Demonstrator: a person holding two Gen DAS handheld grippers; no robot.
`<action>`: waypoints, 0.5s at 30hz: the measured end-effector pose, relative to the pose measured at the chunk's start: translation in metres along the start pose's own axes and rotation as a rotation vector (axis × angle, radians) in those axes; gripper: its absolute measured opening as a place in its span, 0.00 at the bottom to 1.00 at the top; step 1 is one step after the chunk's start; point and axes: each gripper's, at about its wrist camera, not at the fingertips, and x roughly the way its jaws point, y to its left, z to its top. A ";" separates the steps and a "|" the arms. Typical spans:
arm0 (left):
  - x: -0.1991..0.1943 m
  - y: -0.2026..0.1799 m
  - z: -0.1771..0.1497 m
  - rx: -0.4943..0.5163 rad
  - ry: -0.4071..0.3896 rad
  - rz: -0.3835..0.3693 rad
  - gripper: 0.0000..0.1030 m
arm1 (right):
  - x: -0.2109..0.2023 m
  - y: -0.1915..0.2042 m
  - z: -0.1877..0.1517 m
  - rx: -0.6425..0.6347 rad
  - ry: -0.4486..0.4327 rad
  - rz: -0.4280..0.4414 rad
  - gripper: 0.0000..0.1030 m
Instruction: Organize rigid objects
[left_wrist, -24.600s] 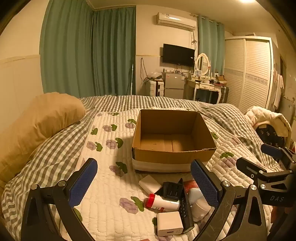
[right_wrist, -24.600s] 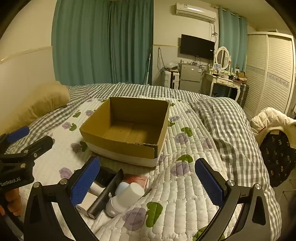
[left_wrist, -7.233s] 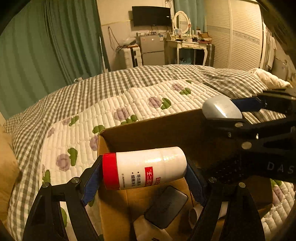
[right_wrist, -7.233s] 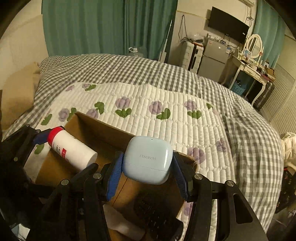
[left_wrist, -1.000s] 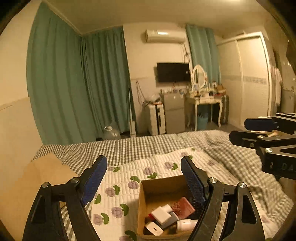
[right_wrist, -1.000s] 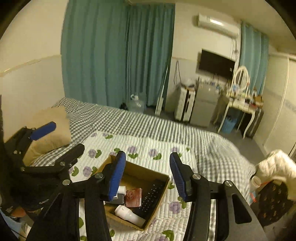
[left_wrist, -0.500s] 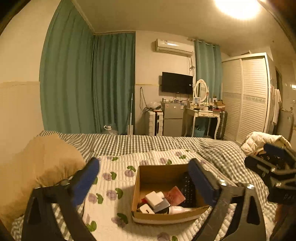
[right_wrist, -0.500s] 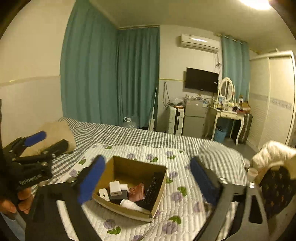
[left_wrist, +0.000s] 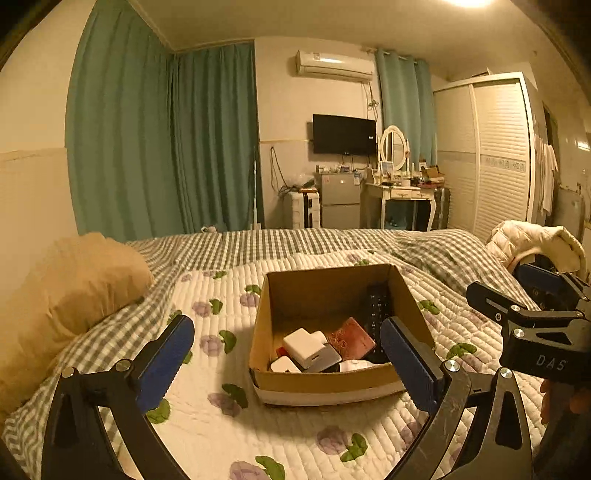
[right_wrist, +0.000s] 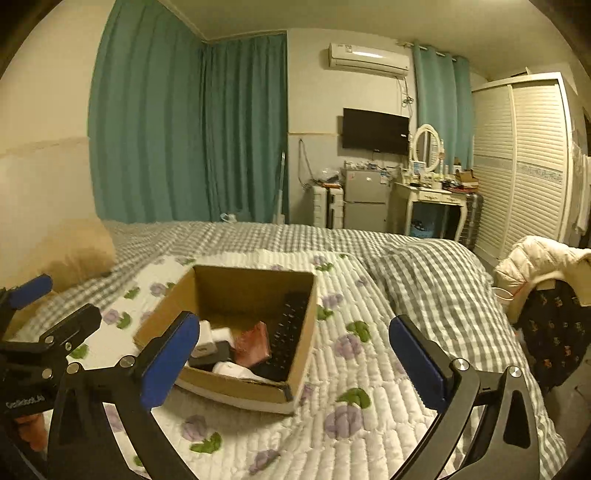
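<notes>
A brown cardboard box sits on the flowered quilt in the middle of the bed. Inside lie a white charger block, a dark red case, a black remote and other small items. The box also shows in the right wrist view. My left gripper is open and empty, held back in front of the box. My right gripper is open and empty, to the box's right; it shows at the right edge of the left wrist view.
A tan pillow lies at the left of the bed. A cream jacket hangs over a chair at the right. A dressing table, a small fridge and a slatted wardrobe stand beyond the bed.
Both grippers have drawn back and lowered from high above the bed, so the box looks nearer and larger. Both stay open and empty.
</notes>
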 end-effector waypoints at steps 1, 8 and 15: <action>0.000 0.000 0.000 -0.002 0.008 -0.001 1.00 | 0.000 0.000 0.000 -0.001 0.004 0.000 1.00; 0.001 0.002 0.000 -0.002 0.027 0.004 1.00 | 0.005 -0.002 -0.004 0.014 0.035 0.015 1.00; 0.004 0.006 -0.001 -0.014 0.041 0.005 1.00 | 0.004 -0.002 -0.004 0.021 0.039 0.015 1.00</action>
